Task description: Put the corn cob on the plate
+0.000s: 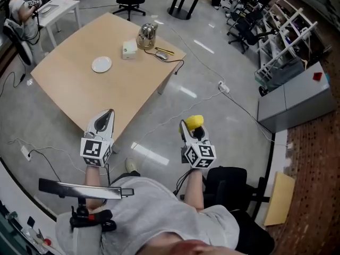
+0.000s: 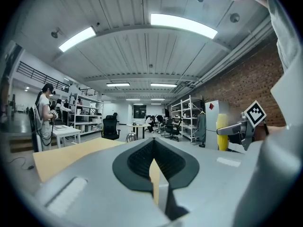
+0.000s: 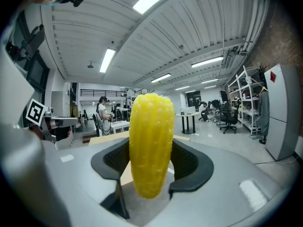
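A yellow corn cob stands upright between the jaws of my right gripper, which is shut on it. In the head view that gripper hangs over the grey floor, right of the wooden table, with the cob sticking out past its tip. The white plate lies far off on the table's middle. My left gripper is over the table's near corner, shut and empty; its pads meet in its own view. The cob also shows at that view's right.
On the table's far side stand a white box, a metal kettle and a cabled mouse. Cables and a power strip lie on the floor. A black chair is at my right. A person stands far left.
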`<state>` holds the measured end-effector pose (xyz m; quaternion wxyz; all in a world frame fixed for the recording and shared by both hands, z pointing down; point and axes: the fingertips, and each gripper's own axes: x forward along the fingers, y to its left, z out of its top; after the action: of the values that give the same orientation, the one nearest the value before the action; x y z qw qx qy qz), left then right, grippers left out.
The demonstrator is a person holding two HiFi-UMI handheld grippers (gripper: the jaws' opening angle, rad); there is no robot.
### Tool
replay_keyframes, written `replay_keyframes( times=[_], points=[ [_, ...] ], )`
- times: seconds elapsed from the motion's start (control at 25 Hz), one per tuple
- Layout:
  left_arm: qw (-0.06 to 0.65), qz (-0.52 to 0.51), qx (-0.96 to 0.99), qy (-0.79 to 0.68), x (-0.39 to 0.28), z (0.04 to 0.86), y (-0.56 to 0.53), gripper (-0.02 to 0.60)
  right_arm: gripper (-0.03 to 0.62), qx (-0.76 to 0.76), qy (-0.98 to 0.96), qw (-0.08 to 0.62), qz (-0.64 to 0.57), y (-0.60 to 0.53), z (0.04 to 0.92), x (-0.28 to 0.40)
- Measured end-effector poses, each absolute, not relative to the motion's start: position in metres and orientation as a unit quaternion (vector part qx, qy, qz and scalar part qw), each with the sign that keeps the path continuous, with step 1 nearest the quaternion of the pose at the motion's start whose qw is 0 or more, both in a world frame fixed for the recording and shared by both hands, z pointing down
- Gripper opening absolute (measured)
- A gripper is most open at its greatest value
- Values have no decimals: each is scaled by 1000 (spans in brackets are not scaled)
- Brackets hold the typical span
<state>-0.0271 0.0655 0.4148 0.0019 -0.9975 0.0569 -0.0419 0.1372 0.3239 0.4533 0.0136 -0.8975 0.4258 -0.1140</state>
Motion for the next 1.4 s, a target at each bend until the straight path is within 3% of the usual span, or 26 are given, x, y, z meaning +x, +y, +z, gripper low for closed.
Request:
replay_keyframes(
  times=[0.48, 1.08, 1.4],
  points=[
    [2, -31, -994, 103, 3, 413, -2, 20, 262, -876, 470, 1, -108, 237, 444, 187],
    [-13, -29, -966, 255, -89, 419, -78, 20, 262, -796, 594, -16, -115, 97, 450, 163],
    [-12, -36, -949, 313, -106, 423, -116, 20, 262, -760, 638, -25, -120, 26, 460, 168]
  ],
)
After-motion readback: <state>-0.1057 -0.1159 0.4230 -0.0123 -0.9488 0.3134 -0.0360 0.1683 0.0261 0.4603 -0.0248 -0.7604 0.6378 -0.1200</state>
